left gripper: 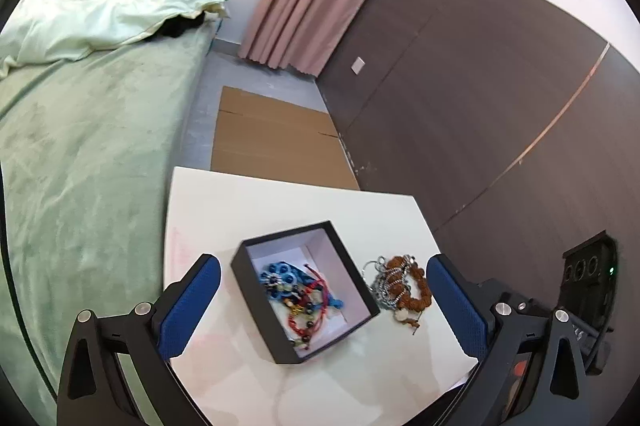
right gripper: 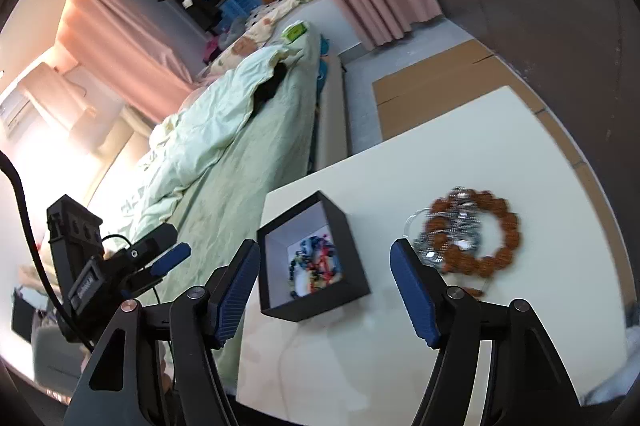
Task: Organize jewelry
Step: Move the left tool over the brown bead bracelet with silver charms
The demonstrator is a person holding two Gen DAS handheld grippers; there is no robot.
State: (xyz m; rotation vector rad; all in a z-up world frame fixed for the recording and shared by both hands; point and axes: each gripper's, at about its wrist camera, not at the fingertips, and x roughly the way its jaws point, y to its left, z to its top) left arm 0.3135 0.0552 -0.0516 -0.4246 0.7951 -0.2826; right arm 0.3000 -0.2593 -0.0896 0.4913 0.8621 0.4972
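A: From the left wrist view, how far is the work?

B: I judge it about half done. The black box (left gripper: 306, 290) stands open on the white bench (left gripper: 248, 197), and inside it lie already a blue flower piece (left gripper: 280, 276) and some red cord bracelets (left gripper: 310, 306), mixed together near one corner. The rest of the white floor of the box is bare.

A: And what is left outside?

B: A brown bead bracelet (left gripper: 416, 286) and a silver chain (left gripper: 380, 282) lie in one small heap on the bench, just beside the right wall of the box. These, I think, must go in next. The left tongs (left gripper: 324, 298) stand wide open, with the box between the blue pads but nothing pressed.

A: Does the right wrist view agree?

B: Yes. The same box (right gripper: 312, 258) shows the coloured pieces (right gripper: 316, 264) in the lower part of its floor. The bead bracelet (right gripper: 476, 234) with the chain (right gripper: 460, 222) inside its ring lies apart from the box, to its right. This part is blurred, so perhaps there is one more small piece that I cannot separate.

A: And the right tongs?

B: The right tongs (right gripper: 324, 286) are open and empty, near the heap but not touching it.
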